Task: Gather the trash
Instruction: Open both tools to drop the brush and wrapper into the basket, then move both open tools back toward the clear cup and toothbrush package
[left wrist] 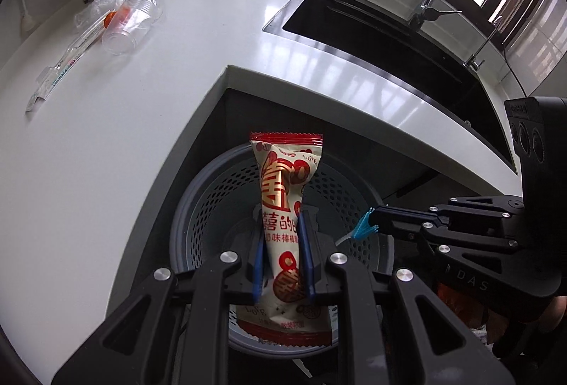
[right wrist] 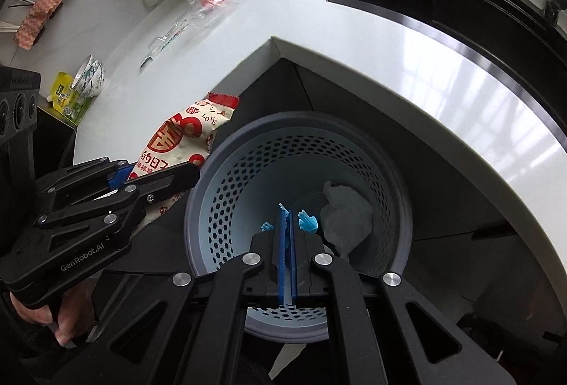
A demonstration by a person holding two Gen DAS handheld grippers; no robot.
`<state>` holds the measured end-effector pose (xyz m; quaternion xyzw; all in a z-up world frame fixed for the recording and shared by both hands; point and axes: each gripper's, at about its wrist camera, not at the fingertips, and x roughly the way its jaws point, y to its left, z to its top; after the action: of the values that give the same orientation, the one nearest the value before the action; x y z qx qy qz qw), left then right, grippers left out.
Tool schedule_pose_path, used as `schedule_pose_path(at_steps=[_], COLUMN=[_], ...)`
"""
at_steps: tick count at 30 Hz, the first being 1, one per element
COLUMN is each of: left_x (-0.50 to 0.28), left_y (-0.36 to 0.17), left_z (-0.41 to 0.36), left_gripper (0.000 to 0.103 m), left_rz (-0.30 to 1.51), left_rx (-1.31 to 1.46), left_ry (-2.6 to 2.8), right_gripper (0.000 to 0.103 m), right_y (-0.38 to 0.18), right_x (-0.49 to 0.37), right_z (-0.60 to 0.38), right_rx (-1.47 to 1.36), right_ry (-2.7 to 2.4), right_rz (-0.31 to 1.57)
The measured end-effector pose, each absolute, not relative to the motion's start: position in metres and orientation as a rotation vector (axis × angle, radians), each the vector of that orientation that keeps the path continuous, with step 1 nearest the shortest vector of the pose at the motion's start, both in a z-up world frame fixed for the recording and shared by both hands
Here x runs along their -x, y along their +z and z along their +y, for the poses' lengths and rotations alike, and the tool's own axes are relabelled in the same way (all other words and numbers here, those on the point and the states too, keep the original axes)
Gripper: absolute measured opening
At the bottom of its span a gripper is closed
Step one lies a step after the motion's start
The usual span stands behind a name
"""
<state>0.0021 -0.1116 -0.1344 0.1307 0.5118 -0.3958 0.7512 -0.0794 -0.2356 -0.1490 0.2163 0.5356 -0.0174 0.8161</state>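
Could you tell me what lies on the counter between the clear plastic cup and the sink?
Nothing: in the left wrist view the white counter is bare between the clear plastic cup and the sink.

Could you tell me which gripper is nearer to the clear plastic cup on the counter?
Left. The left gripper is on the cup's side; the right gripper is farther away.

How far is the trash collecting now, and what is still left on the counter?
Done: crumpled paper lies in the bin. In hand: the left gripper holds a snack wrapper and the right gripper a small blue brush, both above the bin. Left: the plastic cup and long clear packet on the counter.
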Motion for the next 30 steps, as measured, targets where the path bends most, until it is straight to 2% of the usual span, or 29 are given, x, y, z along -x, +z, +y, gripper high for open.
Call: schedule_pose_path(at_steps=[12,15,17,18,30], left_x=[0.012,0.015,0.016,0.017,0.021], left_y=[-0.150,-0.148,-0.145,-0.143,-0.128], left_z=[-0.116,-0.114,-0.109,-0.108,-0.095], left_gripper=[0.021,0.037,0.060,0.063,0.064], left_rz=[1.160,1.145,1.133,1.123,1.112], left_rx=[-0.271,-0.270,-0.265,-0.258,-0.232], left_ry=[-0.785,-0.760,-0.738,-0.725,-0.627], right_gripper=[0.002,0.005,0.018,0.021,0.026], right_y=[-0.167,-0.165,-0.163,-0.162,-0.162], right_x=[0.073,0.075,0.078,0.080,0.094], right_z=[-0.250,-0.254,-0.257,-0.258,-0.264], right_rx=[-0.497,-0.509,-0.506,-0.503,-0.487], right_ry=[0.009,0.019,0.014,0.010,0.017], right_rz=[1.164,1.153,1.141,1.139,1.155])
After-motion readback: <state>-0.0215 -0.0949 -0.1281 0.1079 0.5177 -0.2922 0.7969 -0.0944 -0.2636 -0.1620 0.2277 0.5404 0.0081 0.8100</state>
